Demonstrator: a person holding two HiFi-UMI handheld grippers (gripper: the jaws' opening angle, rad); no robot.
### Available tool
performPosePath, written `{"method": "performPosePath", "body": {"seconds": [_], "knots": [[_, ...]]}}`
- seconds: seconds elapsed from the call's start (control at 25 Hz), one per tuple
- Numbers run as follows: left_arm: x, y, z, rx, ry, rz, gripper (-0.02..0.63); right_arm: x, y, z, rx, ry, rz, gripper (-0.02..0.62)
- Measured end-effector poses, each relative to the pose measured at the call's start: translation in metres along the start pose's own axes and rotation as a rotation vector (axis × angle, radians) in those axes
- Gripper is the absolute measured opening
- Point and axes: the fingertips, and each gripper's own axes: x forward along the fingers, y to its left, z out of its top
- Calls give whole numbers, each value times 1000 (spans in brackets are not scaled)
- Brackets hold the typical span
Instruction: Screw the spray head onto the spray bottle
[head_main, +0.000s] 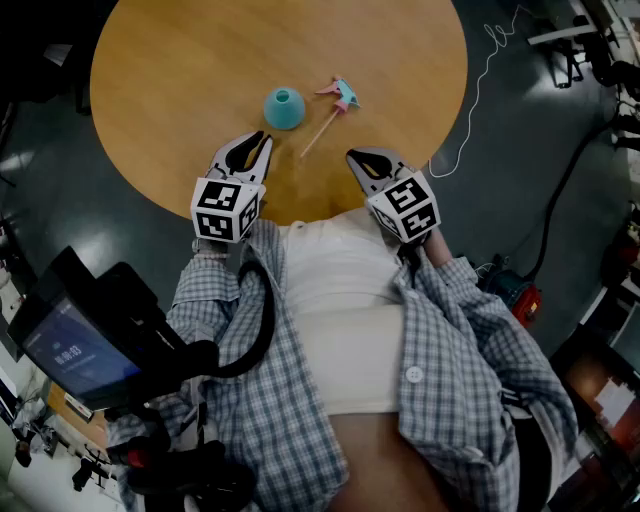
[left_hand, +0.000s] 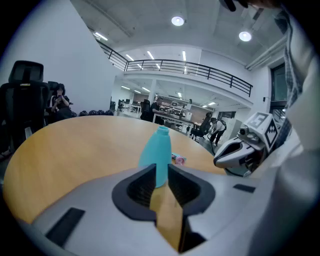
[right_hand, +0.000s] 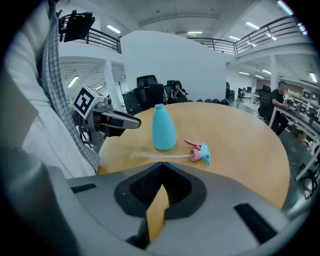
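A teal spray bottle (head_main: 284, 108) stands upright and without a cap on the round wooden table (head_main: 170, 80). The pink and teal spray head (head_main: 342, 95) lies on its side just right of it, its thin white tube (head_main: 318, 132) running toward me. My left gripper (head_main: 264, 137) hovers at the near table edge, shut and empty, with the bottle (left_hand: 159, 147) straight ahead of its jaws. My right gripper (head_main: 352, 155) is also shut and empty, near the tube's end. From the right gripper view the bottle (right_hand: 163, 130) and spray head (right_hand: 201, 151) lie ahead of it.
A white cable (head_main: 480, 80) trails over the dark floor right of the table. A red tool (head_main: 522, 295) lies on the floor at right. Office chairs (right_hand: 150, 90) and a seated person (left_hand: 59, 102) are beyond the far table edge.
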Motion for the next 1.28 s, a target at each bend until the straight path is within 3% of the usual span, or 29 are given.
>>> {"method": "performPosePath", "body": {"seconds": [0.12,0.32,0.6,1.12,1.28], "knots": [[6,7,8,38,-34,35,153,-1,0,0,4,1,-3,-6],[24,10,11,185,-47,74,325,-3,3,-2,3,8,-6,-6],[44,-1,29,270,-83,63,344,-5,11,-5,9,18,-1,-6],[53,-11,45,282,-117,91,310,-9,10,-8,29,26,2,-6],[54,-13,39,271,-122,89,310,-4,-7,-4,59,20,-47,-6]]}}
